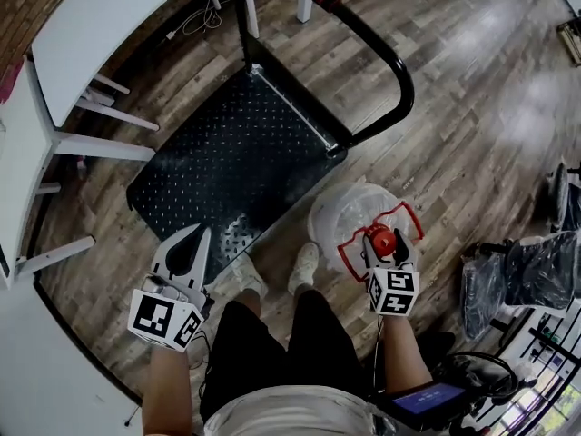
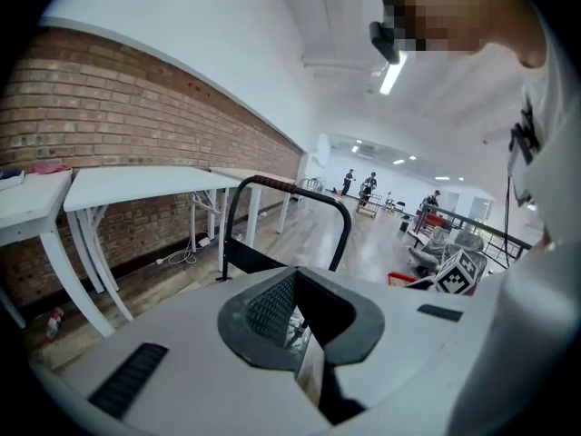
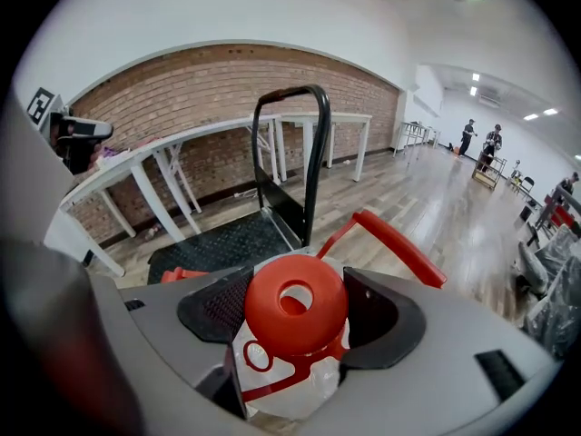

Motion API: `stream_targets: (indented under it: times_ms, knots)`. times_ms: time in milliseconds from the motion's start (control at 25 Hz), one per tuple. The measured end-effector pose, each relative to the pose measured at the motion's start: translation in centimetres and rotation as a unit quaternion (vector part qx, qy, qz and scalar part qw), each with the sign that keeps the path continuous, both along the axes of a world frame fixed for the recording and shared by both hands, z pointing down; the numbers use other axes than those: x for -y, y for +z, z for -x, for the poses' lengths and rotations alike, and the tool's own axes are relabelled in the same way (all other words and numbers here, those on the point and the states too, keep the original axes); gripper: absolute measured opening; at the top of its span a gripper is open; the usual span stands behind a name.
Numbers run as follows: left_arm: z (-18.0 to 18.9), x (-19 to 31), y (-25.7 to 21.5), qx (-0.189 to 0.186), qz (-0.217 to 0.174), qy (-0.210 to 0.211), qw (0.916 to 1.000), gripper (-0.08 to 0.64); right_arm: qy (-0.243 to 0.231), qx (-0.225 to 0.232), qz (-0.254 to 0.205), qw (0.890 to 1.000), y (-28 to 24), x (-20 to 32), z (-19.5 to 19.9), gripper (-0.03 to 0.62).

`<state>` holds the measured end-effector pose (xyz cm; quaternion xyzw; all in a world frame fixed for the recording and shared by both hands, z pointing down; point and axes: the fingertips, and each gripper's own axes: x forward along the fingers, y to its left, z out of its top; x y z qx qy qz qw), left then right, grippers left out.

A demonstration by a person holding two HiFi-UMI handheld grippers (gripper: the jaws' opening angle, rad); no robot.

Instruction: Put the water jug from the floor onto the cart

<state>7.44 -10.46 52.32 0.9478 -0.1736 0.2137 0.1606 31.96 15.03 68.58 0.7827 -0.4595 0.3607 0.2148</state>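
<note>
The black flat cart (image 1: 218,153), with a studded metal deck and a tubular push handle, stands on the grey wood-plank floor (image 1: 472,107) next to white tables (image 1: 91,16). Just beside its near edge, off the deck, is the clear plastic water jug (image 1: 349,216) with a red cap and red carrying handle. The right gripper (image 1: 385,241) has its jaws closed on the jug's cap. The left gripper (image 1: 188,243) hangs over the cart's corner, jaws apart and holding nothing.

Clear water jug (image 1: 349,212) with red cap and handle, upright just beside the black cart (image 1: 227,153)
</note>
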Motion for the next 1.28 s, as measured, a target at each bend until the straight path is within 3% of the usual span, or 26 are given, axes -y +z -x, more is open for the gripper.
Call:
stream_targets:
  times_ms: [240, 600, 960, 1280]
  knots:
    - [3.5, 2.2, -4.5, -0.025, -0.016, -0.049, 0.9984, 0.0, -0.018, -0.02, -0.009, 1.0, -8.5, 2.6, 0.0, 0.313]
    - [12.5, 7.6, -9.6, -0.065, -0.049, -0.13, 0.9882, 0.0, -0.086, -0.032, -0.046, 0.995, -18.0, 10.7, 4.3, 0.313]
    - [19.0, 11.9, -11.2, -0.079, -0.056, -0.169, 0.9809, 0.0, -0.173, -0.031, -0.076, 0.981, -21.1, 22.2, 9.5, 0.313]
    - [19.2, 13.8, -10.7, -0.06, -0.059, -0.222, 0.9714, 0.0, -0.276, -0.002, -0.092, 0.957, -20.4, 32.3, 12.5, 0.313]
